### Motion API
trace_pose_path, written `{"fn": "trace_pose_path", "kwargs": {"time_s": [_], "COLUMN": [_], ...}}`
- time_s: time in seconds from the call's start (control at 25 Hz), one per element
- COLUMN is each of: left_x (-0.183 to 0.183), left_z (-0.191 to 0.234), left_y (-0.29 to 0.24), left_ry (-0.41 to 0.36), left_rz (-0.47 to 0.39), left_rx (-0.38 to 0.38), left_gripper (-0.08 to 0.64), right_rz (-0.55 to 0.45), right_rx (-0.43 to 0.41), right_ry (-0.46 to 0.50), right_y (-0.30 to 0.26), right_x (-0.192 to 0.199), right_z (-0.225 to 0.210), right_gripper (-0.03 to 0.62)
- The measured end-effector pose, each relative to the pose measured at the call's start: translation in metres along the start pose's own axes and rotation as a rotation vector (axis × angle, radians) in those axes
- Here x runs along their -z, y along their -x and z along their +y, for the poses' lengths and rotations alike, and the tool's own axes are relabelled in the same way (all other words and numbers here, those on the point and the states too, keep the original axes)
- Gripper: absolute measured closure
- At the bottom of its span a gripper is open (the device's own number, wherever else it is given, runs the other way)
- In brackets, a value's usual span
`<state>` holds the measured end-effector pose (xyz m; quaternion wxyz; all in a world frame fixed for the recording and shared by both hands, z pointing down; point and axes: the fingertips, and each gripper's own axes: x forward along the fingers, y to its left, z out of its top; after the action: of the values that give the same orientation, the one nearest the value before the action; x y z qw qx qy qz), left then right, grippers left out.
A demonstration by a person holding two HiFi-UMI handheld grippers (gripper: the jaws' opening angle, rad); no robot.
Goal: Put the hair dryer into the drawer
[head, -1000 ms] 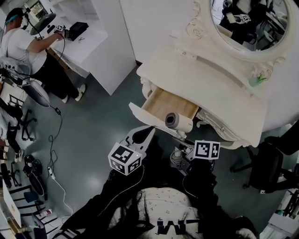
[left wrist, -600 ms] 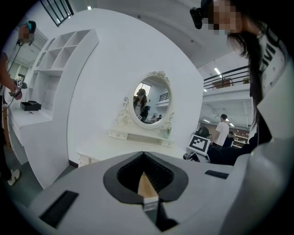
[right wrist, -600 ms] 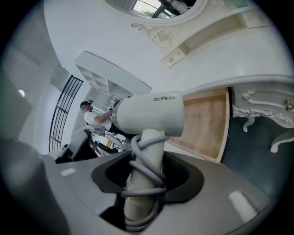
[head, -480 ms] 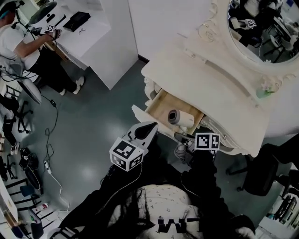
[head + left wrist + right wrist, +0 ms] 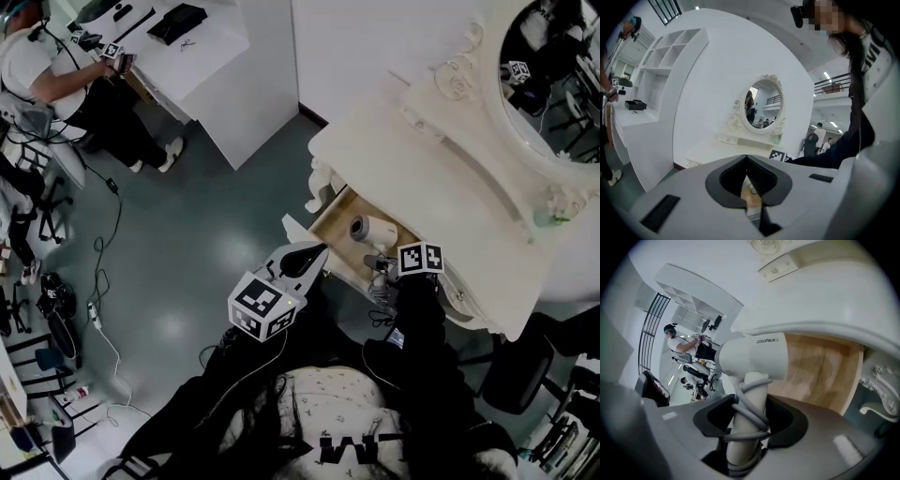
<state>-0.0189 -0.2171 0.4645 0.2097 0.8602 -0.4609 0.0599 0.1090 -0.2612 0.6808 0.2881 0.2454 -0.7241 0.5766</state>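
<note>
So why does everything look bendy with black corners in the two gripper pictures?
Left gripper view: the wide-angle lens bows the white wall and darkens the corners, though the mirror stays sharp. Right gripper view: same bending, the dresser top curves over the hair dryer, whose printed name is crisp. Head view: dimmer, with pale glare patches on the floor.

Right gripper (image 5: 747,427) has its fingers (image 5: 790,420) clamped on the handle of the white dryer (image 5: 754,355), grey cord (image 5: 751,409) wound round the handle, dryer body over the open drawer's (image 5: 820,371) wood bottom, under the dresser top (image 5: 825,310), person (image 5: 686,347) standing far left.
</note>
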Motion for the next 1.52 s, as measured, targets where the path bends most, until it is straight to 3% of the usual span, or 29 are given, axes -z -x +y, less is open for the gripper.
{"fn": "trace_pose_path", "kwargs": {"time_s": [0.4,1.16,1.36,1.52], "left_x": [-0.002,0.006,0.007,0.008], "left_z": [0.023,0.057,0.063,0.065], "left_y": [-0.007,0.005,0.014,0.019], "left_ry": [0.018,0.042,0.042,0.046], "left_rz": [0.003,0.035,0.038,0.037], "left_rx": [-0.018,-0.08,-0.104,-0.116], "left_gripper": [0.574,0.574,0.574,0.574], "right_rz": [0.161,0.148,0.134,0.147], "right_rx": [0.167,0.412,0.411,0.471], "right_ry": [0.185,0.543,0.583,0.616], "right_y": [-0.044,-0.086,-0.091,-0.093], "right_x": [-0.01,-0.04,-0.04,-0.035], "right_z": [-0.039,-0.08,-0.074,-0.082], "right_gripper": [0.379,0.377,0.377,0.374]}}
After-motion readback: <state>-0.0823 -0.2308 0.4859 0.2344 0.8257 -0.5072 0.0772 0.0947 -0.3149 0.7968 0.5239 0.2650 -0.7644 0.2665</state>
